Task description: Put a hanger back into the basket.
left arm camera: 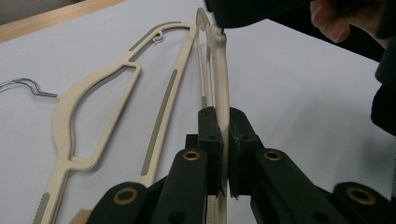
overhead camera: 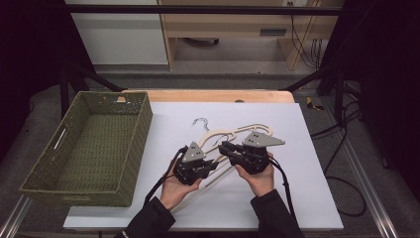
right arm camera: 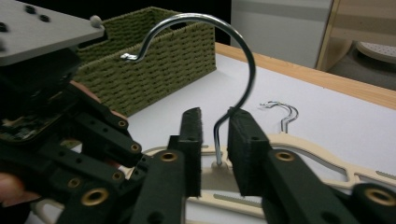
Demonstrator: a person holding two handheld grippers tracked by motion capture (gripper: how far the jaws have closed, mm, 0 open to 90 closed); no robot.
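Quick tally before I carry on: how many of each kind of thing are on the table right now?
Cream clothes hangers with metal hooks: 3 (one held, two lying overlapped)
Green woven rectangular basket: 1
Black hand-held grippers: 2 (left, right)
Total: 6

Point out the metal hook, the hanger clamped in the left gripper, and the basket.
metal hook [right arm camera: 250, 60], right gripper view, on its curved top.
held hanger [left arm camera: 223, 88], left gripper view, on its arm above the jaws.
basket [overhead camera: 141, 131], high view, on its right wall.

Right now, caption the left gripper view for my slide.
Left gripper clamps a cream hanger edge-on above the white sheet.
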